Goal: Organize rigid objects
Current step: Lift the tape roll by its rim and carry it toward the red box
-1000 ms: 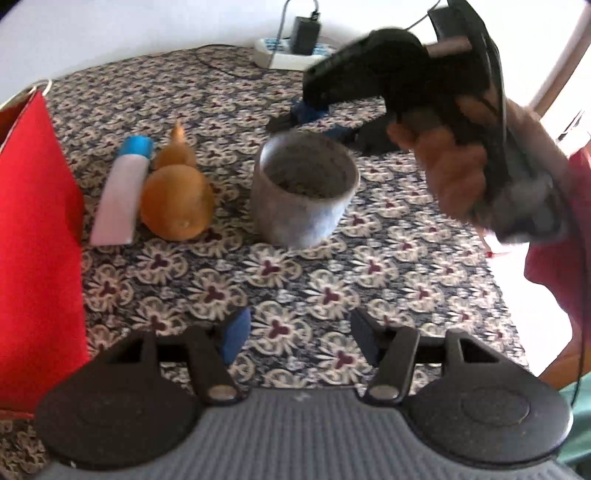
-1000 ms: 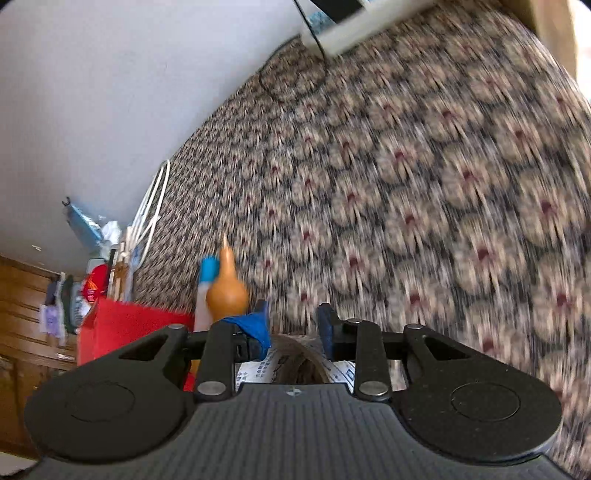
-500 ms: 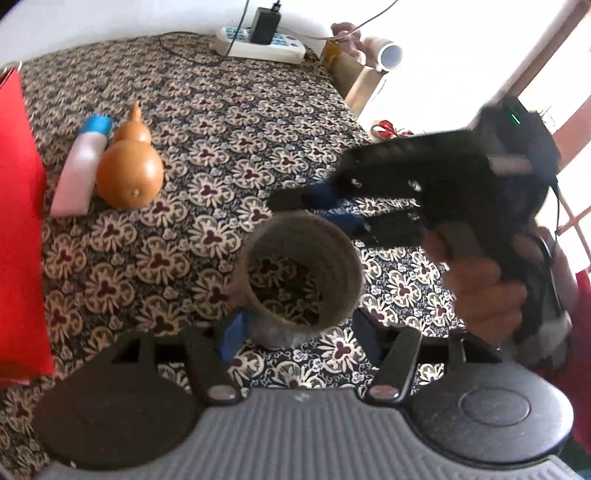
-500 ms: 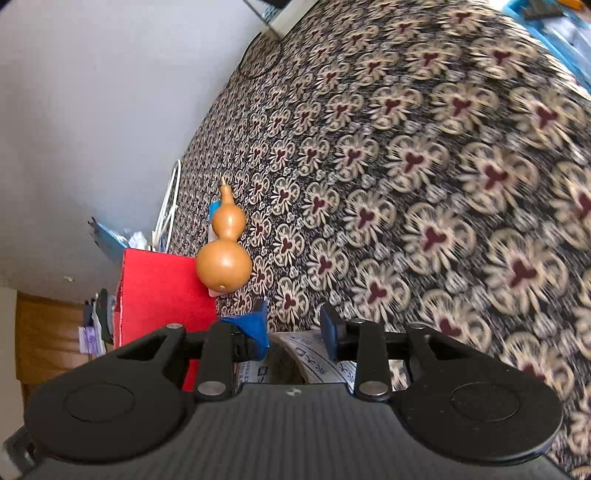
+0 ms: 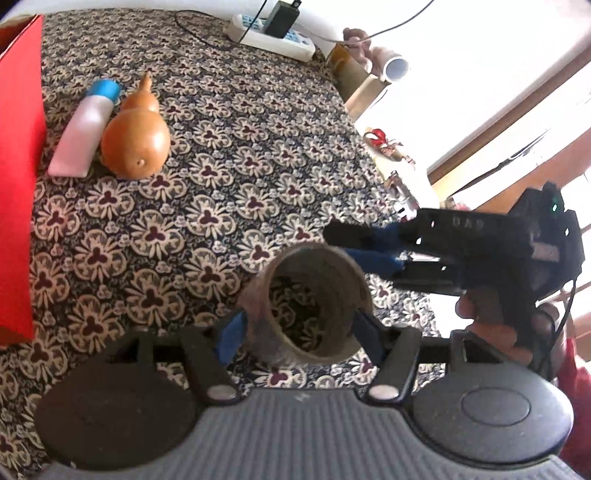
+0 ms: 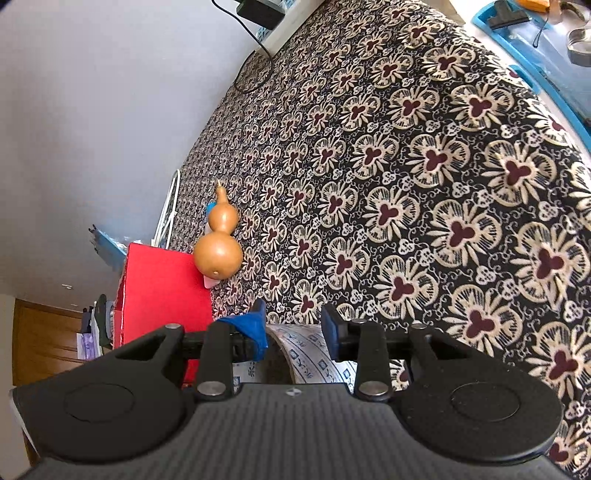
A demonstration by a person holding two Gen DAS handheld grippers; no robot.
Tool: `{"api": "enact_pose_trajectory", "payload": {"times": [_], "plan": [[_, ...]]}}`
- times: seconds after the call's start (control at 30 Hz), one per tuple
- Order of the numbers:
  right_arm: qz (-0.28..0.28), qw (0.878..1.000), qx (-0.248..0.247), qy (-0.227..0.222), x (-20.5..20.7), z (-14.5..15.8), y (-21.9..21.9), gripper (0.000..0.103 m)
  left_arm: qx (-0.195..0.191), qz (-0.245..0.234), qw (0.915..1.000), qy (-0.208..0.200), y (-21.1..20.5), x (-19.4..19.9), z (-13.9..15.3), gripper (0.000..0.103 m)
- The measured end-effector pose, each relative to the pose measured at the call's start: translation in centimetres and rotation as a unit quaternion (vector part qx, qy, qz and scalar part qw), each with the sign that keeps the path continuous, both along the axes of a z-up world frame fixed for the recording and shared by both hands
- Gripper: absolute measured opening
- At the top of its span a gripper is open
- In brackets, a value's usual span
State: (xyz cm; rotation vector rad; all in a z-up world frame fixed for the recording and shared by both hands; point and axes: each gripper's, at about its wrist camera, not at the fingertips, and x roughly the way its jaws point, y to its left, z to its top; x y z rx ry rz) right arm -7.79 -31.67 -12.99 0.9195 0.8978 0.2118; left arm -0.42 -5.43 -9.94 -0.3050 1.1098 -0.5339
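A grey cup (image 5: 306, 306) stands on the patterned tablecloth (image 5: 229, 177), between the fingers of my left gripper (image 5: 301, 332), whose blue pads sit at both sides of its wall. My right gripper (image 5: 354, 245) hovers at the cup's far right rim, jaws a little apart and empty; in the right wrist view (image 6: 293, 330) the cup's rim (image 6: 306, 350) shows just below its tips. An orange gourd (image 5: 135, 138) and a pink tube with a blue cap (image 5: 85, 129) lie at the far left.
A red box (image 5: 16, 184) stands along the left edge, also in the right wrist view (image 6: 159, 291). A white power strip (image 5: 273, 35) with cables lies at the table's far end. The table edge runs along the right, with clutter beyond.
My left gripper has moved forward until the cup sits between its fingers. My right gripper has swung from behind the cup to its right side.
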Motion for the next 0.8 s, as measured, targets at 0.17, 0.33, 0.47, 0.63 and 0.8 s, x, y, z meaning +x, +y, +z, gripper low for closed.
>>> {"api": "enact_pose_trajectory", "payload": {"times": [0.17,0.33,0.47,0.63,0.8], "plan": [[0.005,1.0,-0.03,-0.005,-1.4,0.6,0.4,0.017,0.032,0.0,0.9994,0.014,-0.8,0.4,-0.7,0.03],[0.024,0.999,-0.039,-0.008,-3.0,0.7,0.9,0.017,0.054,0.009,0.9984,0.014,-0.7,-0.1,-0.9,0.019],[0.051,0.997,-0.059,-0.017,-4.1,1.1,2.1,0.017,0.069,0.009,0.9976,0.004,-0.8,-0.3,-0.7,0.015],[0.055,0.987,-0.149,-0.015,-4.3,1.2,4.7,0.013,0.1,-0.005,0.9948,-0.018,-1.6,-0.8,-0.3,0.014],[0.028,0.987,-0.16,-0.006,-4.4,0.4,5.9,0.003,0.117,-0.022,0.9923,-0.035,-2.0,-1.0,-0.1,0.012]]}}
